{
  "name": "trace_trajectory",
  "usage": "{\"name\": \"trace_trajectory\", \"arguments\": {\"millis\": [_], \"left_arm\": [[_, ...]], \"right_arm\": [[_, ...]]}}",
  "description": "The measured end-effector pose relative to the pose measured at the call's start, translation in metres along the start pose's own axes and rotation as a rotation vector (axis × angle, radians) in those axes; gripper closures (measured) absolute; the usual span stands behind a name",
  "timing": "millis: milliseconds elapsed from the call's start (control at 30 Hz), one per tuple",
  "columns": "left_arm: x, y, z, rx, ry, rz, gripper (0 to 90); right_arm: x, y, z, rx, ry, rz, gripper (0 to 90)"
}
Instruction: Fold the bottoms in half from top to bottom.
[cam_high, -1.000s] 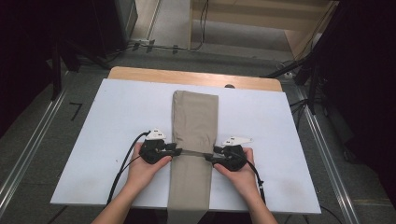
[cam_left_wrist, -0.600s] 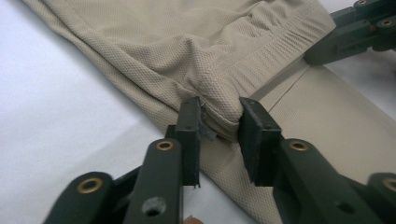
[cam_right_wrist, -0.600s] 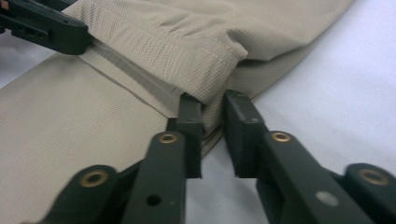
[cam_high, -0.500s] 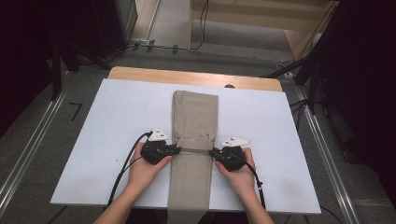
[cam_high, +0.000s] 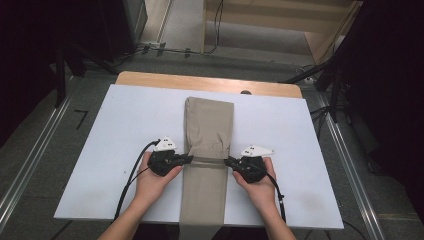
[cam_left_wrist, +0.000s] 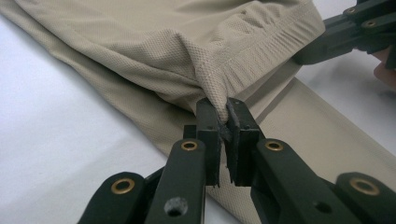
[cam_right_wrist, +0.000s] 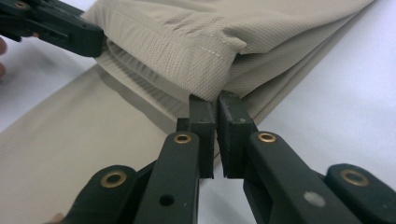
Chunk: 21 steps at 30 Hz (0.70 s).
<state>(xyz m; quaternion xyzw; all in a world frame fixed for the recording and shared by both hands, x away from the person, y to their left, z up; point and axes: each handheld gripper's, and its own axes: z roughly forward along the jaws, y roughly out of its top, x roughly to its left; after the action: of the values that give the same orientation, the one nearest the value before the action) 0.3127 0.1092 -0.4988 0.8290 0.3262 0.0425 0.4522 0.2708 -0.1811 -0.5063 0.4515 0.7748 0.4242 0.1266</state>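
On the table (cam_high: 125, 125), tongs (cam_high: 189, 160) pinch trousers (cam_high: 209, 130).

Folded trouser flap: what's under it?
Under the folded flap lies the lower trouser layer, on the white board. Each claw, left and right, pinches a flap corner. Anything between the layers is hidden.

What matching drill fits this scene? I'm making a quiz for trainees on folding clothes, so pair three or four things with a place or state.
Things:
1. left gripper
2. right gripper
3. beige trousers
4. white board

Place or state:
A. lies on the wooden table
B. shut on the waistband's right corner
C. folded long, near end over the table edge
D. shut on the waistband's left corner

Pairs: 1-D, 2-B, 3-C, 4-A
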Motion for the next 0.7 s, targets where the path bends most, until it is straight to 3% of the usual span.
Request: {"name": "trace_trajectory", "arguments": {"millis": [233,367,500,700], "left_arm": [[-0.006,0.001,-0.007,-0.006,-0.003,0.016,86.2],[-0.014,-0.004,-0.016,0.000,-0.019,0.028,86.2],[-0.026,-0.012,-0.027,0.005,-0.047,0.023,86.3],[-0.048,-0.032,-0.044,0.029,-0.063,0.046,86.2]], "right_arm": [[0.005,0.001,-0.007,-0.005,-0.002,-0.013,83.9],[0.010,-0.003,-0.017,-0.022,0.028,-0.004,84.0],[0.022,-0.014,-0.027,-0.029,0.046,0.015,84.0],[0.043,-0.036,-0.041,-0.029,0.061,0.010,84.1]]}}
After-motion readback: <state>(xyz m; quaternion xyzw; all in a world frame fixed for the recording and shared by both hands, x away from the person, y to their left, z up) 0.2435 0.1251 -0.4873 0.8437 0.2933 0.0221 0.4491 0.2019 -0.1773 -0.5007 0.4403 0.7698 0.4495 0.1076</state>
